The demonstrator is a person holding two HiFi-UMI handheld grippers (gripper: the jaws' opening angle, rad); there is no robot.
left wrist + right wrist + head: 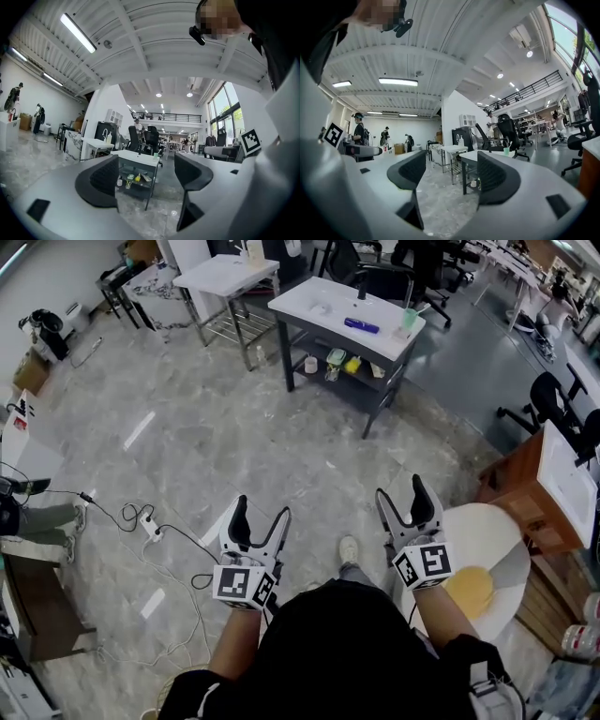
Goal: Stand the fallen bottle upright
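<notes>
A blue bottle (361, 325) lies on its side on the white top of a dark-framed table (319, 296) far ahead across the floor. A green cup (410, 317) stands near it at the table's right end. My left gripper (262, 512) and right gripper (400, 491) are held side by side at waist height, well short of the table, both open and empty. In the left gripper view the left gripper (146, 173) frames the table (138, 158). In the right gripper view the right gripper (451, 174) points at the table (474, 156) and the cup (506, 151).
The table's lower shelf (339, 373) holds several small items. A second white table (225, 276) stands behind it, with office chairs (375, 273) beyond. A round white table (492, 549) and a wooden cabinet (525, 498) are at my right. A power strip and cables (150, 526) lie on the floor at my left.
</notes>
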